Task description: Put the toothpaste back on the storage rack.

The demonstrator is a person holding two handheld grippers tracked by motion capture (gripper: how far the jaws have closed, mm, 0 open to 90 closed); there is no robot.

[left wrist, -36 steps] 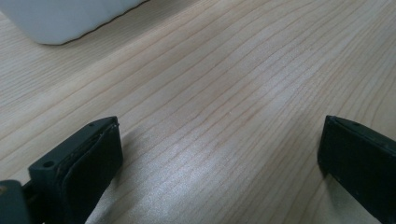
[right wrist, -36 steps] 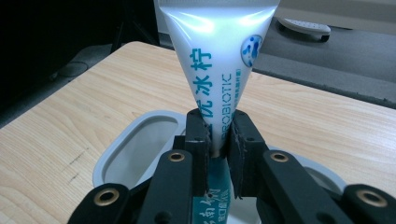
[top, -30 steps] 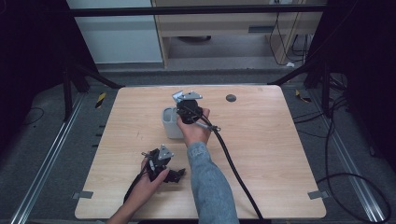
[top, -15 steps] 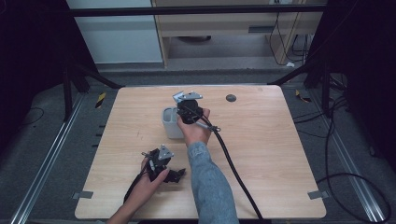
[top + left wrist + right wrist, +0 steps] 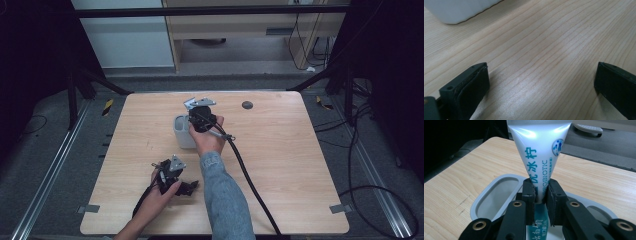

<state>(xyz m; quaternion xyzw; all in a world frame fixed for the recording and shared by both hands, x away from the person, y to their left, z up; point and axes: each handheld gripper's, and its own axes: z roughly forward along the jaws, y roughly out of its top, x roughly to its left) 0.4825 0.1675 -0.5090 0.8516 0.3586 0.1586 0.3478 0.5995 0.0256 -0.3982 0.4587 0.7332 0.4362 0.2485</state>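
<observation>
Right hand-held gripper (image 5: 540, 192), jaws clamped on a white tube (image 5: 539, 152), which stands upright over the grey holder (image 5: 482, 202) near the far middle of the table (image 5: 300, 165). Left hand-held gripper (image 5: 541, 82), jaws wide apart and holding nothing, low over bare wood near the table's front edge.

Tube (image 5: 537, 157): "PROBIOTIC"; Chinese characters "冰柠"

A small dark round disc (image 5: 247, 105) lies on the light wooden table (image 5: 300, 170) near its far edge; beyond the table stand a pale cabinet (image 5: 125, 35) and a wooden desk (image 5: 235, 25), with black cables (image 5: 370, 150) trailing across the grey floor
</observation>
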